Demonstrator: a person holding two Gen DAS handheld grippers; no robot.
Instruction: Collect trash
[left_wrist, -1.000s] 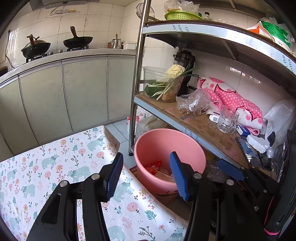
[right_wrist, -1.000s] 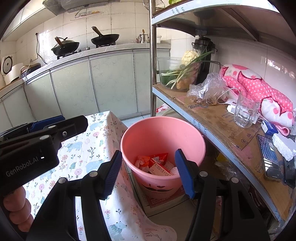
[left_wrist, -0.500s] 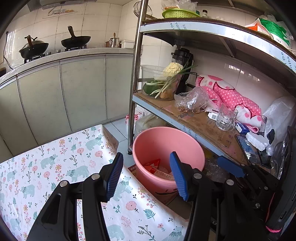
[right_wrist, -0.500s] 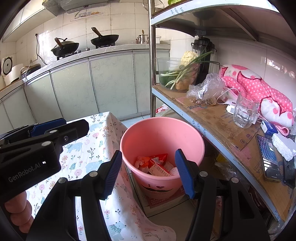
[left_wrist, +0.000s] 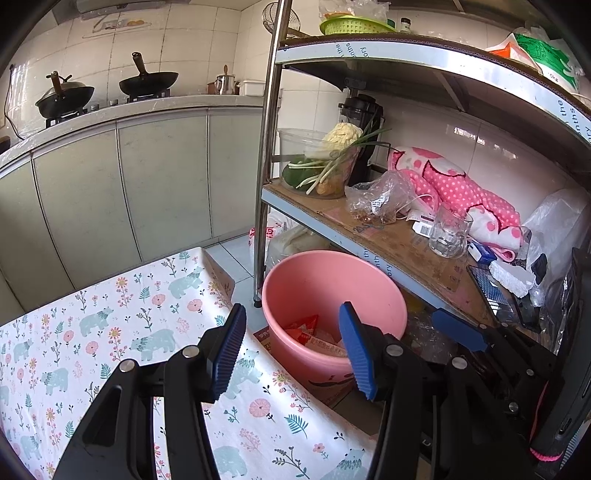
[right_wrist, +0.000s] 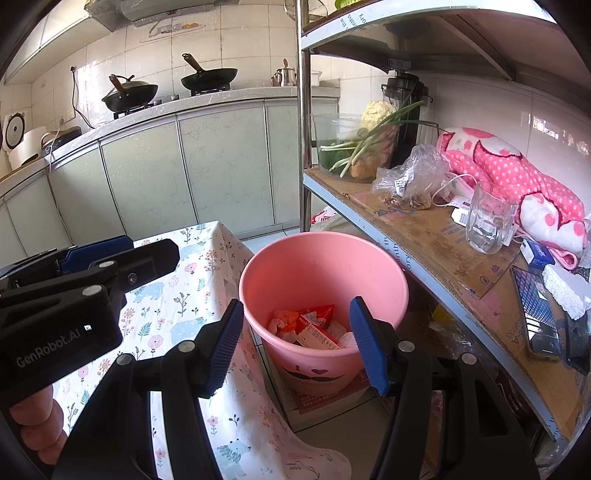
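Observation:
A pink bucket (left_wrist: 325, 280) (right_wrist: 317, 266) stands on the floor beside the table, under a metal shelf. Red and white wrappers (right_wrist: 314, 326) (left_wrist: 314, 334) lie at its bottom. My left gripper (left_wrist: 291, 347) hovers above the table's corner, open, with nothing between its blue pads; the bucket shows through the gap. My right gripper (right_wrist: 295, 341) is open too, empty, pointing down at the bucket's near rim. In the right wrist view the left gripper's body (right_wrist: 74, 288) is at the left, held by a hand (right_wrist: 37, 428).
A table with a floral bear-print cloth (left_wrist: 110, 332) (right_wrist: 177, 302) sits left of the bucket. The metal shelf (left_wrist: 388, 240) (right_wrist: 424, 236) at the right holds a glass mug (right_wrist: 487, 218), a plastic bag, vegetables and a pink cloth. Kitchen cabinets (left_wrist: 147, 177) stand behind.

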